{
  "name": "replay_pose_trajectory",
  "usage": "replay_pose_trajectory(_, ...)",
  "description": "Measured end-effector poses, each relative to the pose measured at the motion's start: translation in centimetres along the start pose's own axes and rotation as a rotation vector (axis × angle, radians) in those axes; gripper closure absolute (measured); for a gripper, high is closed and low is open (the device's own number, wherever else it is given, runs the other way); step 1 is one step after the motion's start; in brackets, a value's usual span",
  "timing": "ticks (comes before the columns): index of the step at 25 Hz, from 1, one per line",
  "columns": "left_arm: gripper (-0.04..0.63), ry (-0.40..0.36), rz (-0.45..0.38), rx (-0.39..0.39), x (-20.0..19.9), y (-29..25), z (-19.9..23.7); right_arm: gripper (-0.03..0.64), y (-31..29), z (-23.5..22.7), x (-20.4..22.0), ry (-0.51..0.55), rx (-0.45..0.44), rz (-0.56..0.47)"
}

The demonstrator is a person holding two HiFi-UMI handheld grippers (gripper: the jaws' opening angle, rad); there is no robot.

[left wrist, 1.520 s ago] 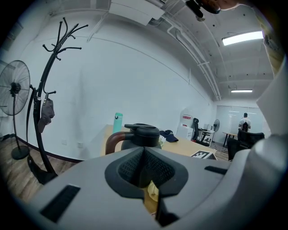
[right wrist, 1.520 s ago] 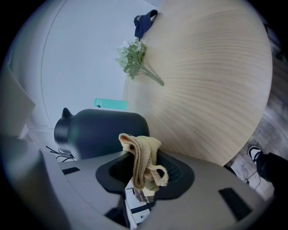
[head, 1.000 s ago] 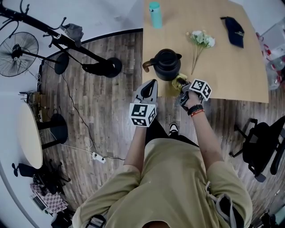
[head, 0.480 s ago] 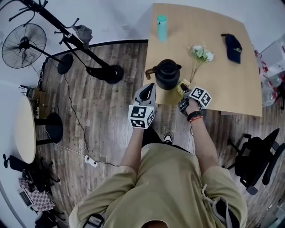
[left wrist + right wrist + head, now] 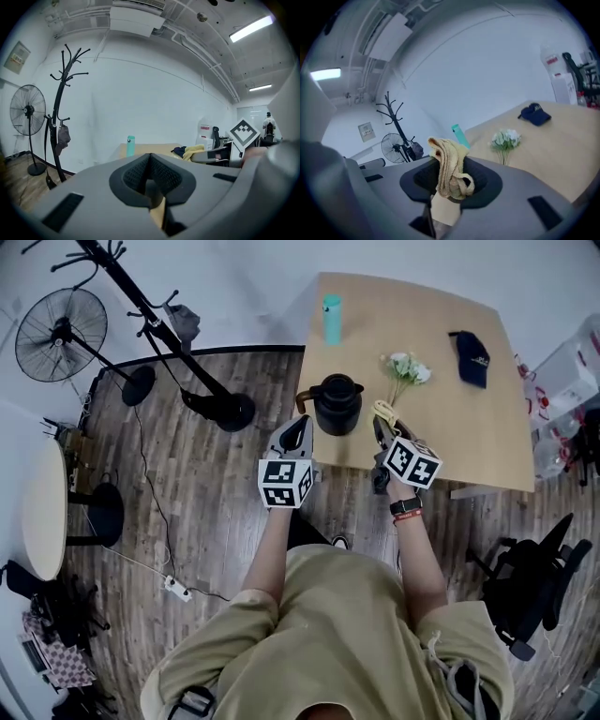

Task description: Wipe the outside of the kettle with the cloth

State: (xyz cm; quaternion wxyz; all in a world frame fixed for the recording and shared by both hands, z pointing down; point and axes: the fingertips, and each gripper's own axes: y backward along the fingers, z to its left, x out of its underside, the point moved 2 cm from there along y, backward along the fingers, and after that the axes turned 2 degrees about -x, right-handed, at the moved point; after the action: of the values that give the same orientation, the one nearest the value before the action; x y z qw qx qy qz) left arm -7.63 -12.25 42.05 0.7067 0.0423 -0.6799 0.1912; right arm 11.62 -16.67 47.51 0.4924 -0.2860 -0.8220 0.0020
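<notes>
The black kettle (image 5: 336, 404) stands near the front edge of the wooden table (image 5: 441, 427), its handle pointing left. My right gripper (image 5: 380, 424) is just right of the kettle and apart from it, shut on a crumpled yellow cloth (image 5: 384, 412). In the right gripper view the cloth (image 5: 449, 168) sticks up from between the jaws. My left gripper (image 5: 293, 431) hovers at the table's front left corner, left of the kettle, its jaws shut with nothing in them (image 5: 150, 164). Neither gripper view shows the kettle.
On the table are a teal bottle (image 5: 331, 319), a bunch of white flowers (image 5: 405, 369) and a dark cap (image 5: 472, 357). A coat rack (image 5: 164, 324) and a fan (image 5: 61, 334) stand at the left. An office chair (image 5: 530, 582) is at the right.
The right gripper with the cloth has come away from the kettle's right side. Both grippers sit a little farther from the kettle, and the head view has shifted.
</notes>
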Motion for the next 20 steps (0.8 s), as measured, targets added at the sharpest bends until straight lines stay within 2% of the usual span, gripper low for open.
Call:
replay_pose_trajectory(5, 0.574, -0.015, -0.050, -0.008, -2.1, 2.4, -1.5, 0.479, 4.3, 3.9, -3.3, 0.246, 0.007, -0.100)
replay_pose_trajectory(8, 0.574, -0.027, -0.083, -0.008, -3.4, 3.9, -2.3, 0.479, 6.4, 5.6, -4.3, 0.333, 0.011, -0.144)
replay_pose_trajectory(15, 0.574, -0.057, -0.118, -0.015, -4.5, 6.9, -4.0, 0.483, 10.8, 8.3, -4.0, 0.456, 0.032, -0.215)
replay_pose_trajectory(20, 0.574, -0.085, -0.124, -0.030, -4.4, 8.3, -4.6, 0.485, 11.8, 8.8, -2.8, 0.453, 0.025, -0.200)
